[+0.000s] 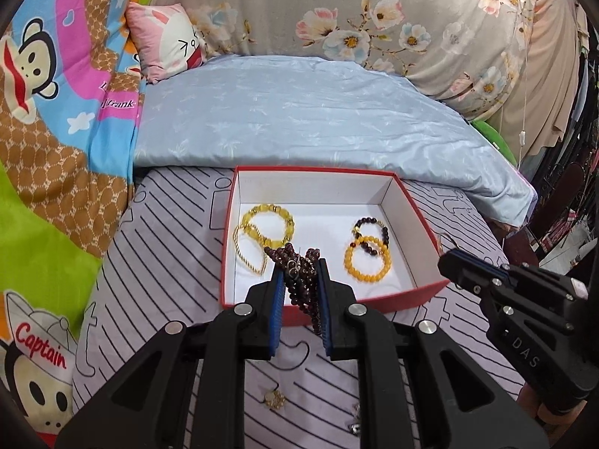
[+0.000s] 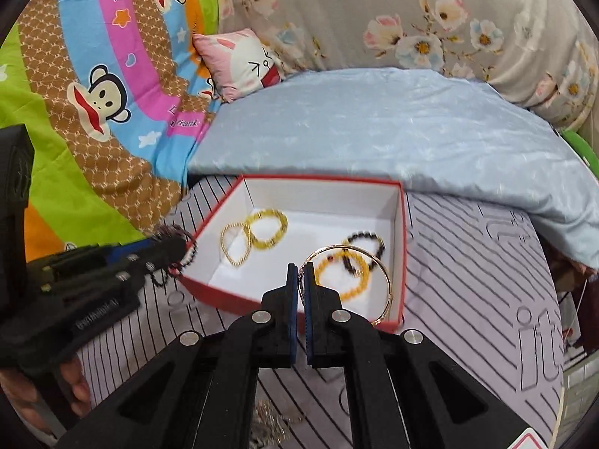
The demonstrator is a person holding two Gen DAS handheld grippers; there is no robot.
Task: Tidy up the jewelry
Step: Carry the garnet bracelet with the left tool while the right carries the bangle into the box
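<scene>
A red box (image 1: pixel 258 305) with a white inside sits on the striped bed sheet. In it lie a yellow bead bracelet (image 1: pixel 267 221), a thin gold chain bracelet (image 1: pixel 249 250), an orange bead bracelet (image 1: pixel 367 261) and a dark bead bracelet (image 1: pixel 370 231). My left gripper (image 1: pixel 299 267) is shut on a bunch of dark maroon beads (image 1: pixel 299 280), held over the box's near edge. My right gripper (image 2: pixel 300 269) is shut on a thin rose-gold bangle (image 2: pixel 387 280), which hangs over the box's (image 2: pixel 209 224) right side. The right gripper (image 1: pixel 455 267) also shows at the box's right corner in the left wrist view.
Small loose trinkets (image 1: pixel 275 398) lie on the sheet near me, more metal bits (image 1: pixel 353 421) beside them. A folded light blue quilt (image 1: pixel 299 112) lies behind the box, with floral bedding (image 1: pixel 374 11), a pink pillow (image 1: pixel 168 41) and a cartoon blanket (image 1: pixel 56 131) around it.
</scene>
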